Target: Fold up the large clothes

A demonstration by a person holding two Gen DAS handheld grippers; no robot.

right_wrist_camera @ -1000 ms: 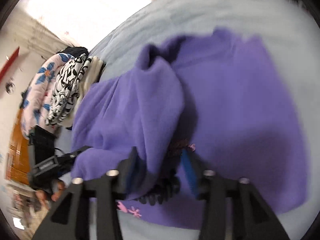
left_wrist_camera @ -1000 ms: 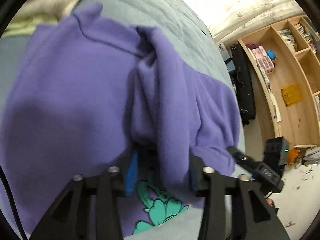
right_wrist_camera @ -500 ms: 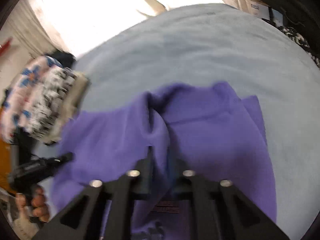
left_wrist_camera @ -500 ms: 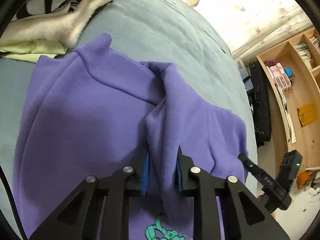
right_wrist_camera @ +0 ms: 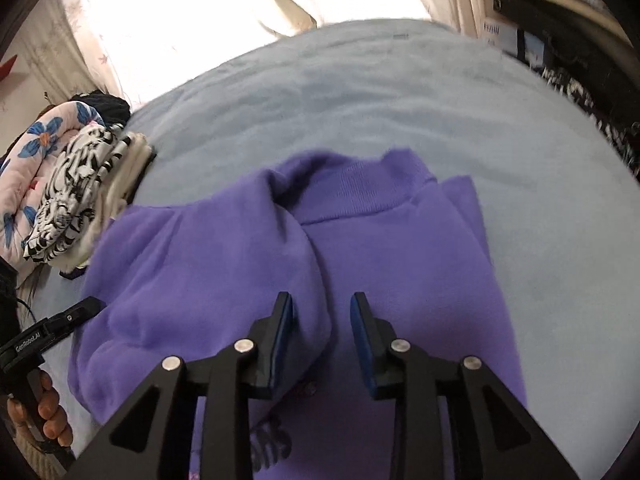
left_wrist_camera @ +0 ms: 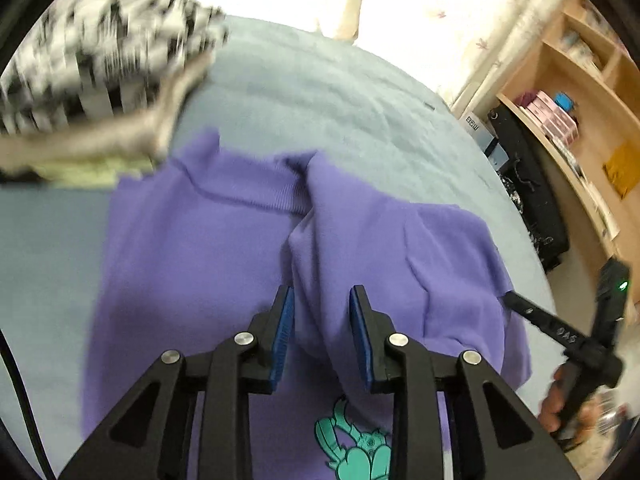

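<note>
A purple sweatshirt (left_wrist_camera: 192, 264) (right_wrist_camera: 412, 264) lies on the blue-grey bed (left_wrist_camera: 320, 96) (right_wrist_camera: 400, 92), collar at the far side, one side folded over into a thick ridge down the middle. A teal print (left_wrist_camera: 356, 448) shows at its near edge. My left gripper (left_wrist_camera: 320, 320) hovers over the ridge, its jaws opening, the fold lying loose between the blue pads. My right gripper (right_wrist_camera: 320, 324) is also opening, with the ridge's edge by its left pad and a gap to the right one. A hand holds each gripper, as the other view shows.
A stack of folded clothes with a black-and-white pattern (left_wrist_camera: 100, 60) (right_wrist_camera: 76, 188) sits at the bed's far left, beside a floral quilt (right_wrist_camera: 32, 152). Wooden shelves (left_wrist_camera: 580, 120) and a black bag (left_wrist_camera: 528, 208) stand past the bed's right edge. Bright curtains hang behind.
Half a second ago both grippers were pinched shut on the central fold. Their jaws have since widened and let it go, and both have lifted, so more of the bed shows.
</note>
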